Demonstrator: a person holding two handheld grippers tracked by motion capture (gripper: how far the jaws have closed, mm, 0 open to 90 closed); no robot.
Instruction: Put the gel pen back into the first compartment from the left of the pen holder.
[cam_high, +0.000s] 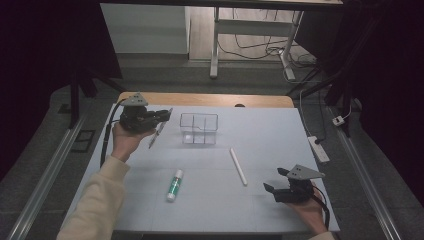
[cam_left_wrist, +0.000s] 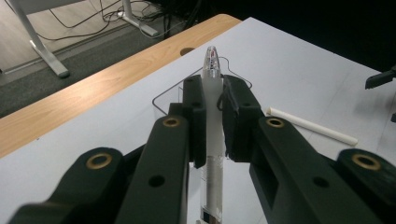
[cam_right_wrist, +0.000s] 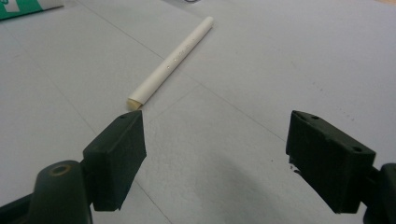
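My left gripper (cam_high: 162, 116) hovers above the table's far left, shut on a clear pen (cam_high: 159, 130) that hangs slanted just left of a clear plastic box (cam_high: 199, 128). In the left gripper view the pen (cam_left_wrist: 212, 116) is clamped upright between the pads of that gripper (cam_left_wrist: 213, 119), its tip over the box rim (cam_left_wrist: 163, 95). My right gripper (cam_high: 276, 180) rests near the front right, open and empty. A white tube (cam_high: 238, 166) lies between the box and that gripper; in the right gripper view the tube (cam_right_wrist: 170, 63) ends just beyond the left fingertip of the right gripper (cam_right_wrist: 224, 144).
A white and green glue stick (cam_high: 175, 184) lies at the front centre of the white table (cam_high: 270, 135). A wooden strip (cam_high: 215, 99) runs along the far edge. On the floor to the right lies a power strip (cam_high: 319, 148).
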